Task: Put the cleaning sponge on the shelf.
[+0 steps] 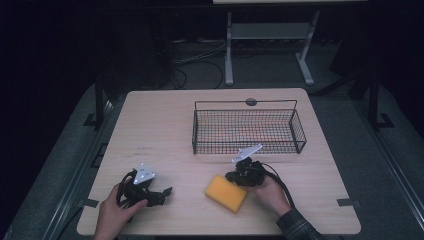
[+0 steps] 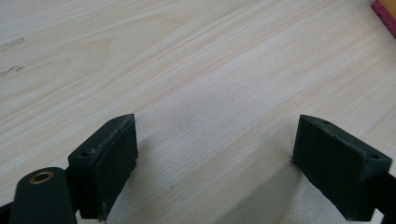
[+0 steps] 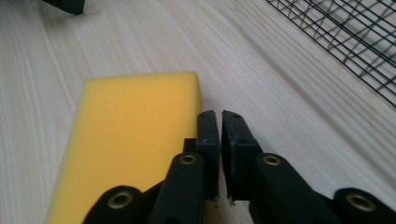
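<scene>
Yellow sponge (image 3: 126,140) lies flat on the tabletop (image 1: 165,130), just beside the clenched right claw (image 3: 220,122). It should spread first, then straddle the sponge squarely. Left claw (image 2: 215,154) rests released, well apart.

**Around the Work**

A black wire basket (image 1: 248,131) stands on the far half of the pale wooden table (image 1: 165,130), its long side facing the person. Behind the table, on the dark floor, stands a grey metal stand (image 1: 270,40) with cables (image 1: 200,62) lying beside it.
</scene>
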The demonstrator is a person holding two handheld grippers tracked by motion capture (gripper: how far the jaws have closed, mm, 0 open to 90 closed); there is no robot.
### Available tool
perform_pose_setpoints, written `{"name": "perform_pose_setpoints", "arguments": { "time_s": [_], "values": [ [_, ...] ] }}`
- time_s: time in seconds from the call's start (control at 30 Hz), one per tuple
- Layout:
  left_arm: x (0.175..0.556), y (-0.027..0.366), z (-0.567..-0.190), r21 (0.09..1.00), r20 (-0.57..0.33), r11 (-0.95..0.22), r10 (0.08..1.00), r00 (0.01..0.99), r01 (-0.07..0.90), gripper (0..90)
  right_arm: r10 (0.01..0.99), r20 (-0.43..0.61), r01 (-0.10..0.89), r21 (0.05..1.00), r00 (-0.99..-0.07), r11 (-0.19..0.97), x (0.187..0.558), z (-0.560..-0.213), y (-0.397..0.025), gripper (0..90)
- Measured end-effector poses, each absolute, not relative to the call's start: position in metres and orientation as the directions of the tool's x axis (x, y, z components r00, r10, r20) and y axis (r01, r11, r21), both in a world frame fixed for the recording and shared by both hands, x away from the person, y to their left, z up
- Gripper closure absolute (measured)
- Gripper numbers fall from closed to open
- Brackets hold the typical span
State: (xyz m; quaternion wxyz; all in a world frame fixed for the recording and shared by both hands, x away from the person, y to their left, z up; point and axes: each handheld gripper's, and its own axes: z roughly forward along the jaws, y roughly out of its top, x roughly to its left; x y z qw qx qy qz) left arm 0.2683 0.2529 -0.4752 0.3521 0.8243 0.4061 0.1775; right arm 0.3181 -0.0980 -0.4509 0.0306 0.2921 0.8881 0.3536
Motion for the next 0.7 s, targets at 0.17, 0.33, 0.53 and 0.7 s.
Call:
{"name": "perform_pose_setpoints", "arguments": {
  "time_s": [0.17,0.33,0.53,0.7],
  "values": [
    [0.268,0.253,-0.475,0.725,0.007,-0.422,0.795,0.607,0.544,13.0,0.553,0.144,0.504,0.638,-0.821,0.582,0.319,-0.446,-0.104,73.1],
    [0.268,0.253,-0.475,0.725,0.007,-0.422,0.795,0.607,0.545,12.9,0.574,0.142,0.522,0.626,-0.806,0.579,0.321,-0.443,-0.110,63.2],
    [0.268,0.253,-0.475,0.724,0.007,-0.423,0.794,0.607,0.544,13.0,0.593,0.151,0.547,0.609,-0.791,0.574,0.323,-0.437,-0.120,43.8],
    [0.268,0.253,-0.475,0.725,0.007,-0.422,0.795,0.607,0.545,13.0,0.591,0.145,0.547,0.595,-0.793,0.589,0.322,-0.433,-0.123,33.7]
  ]
}}
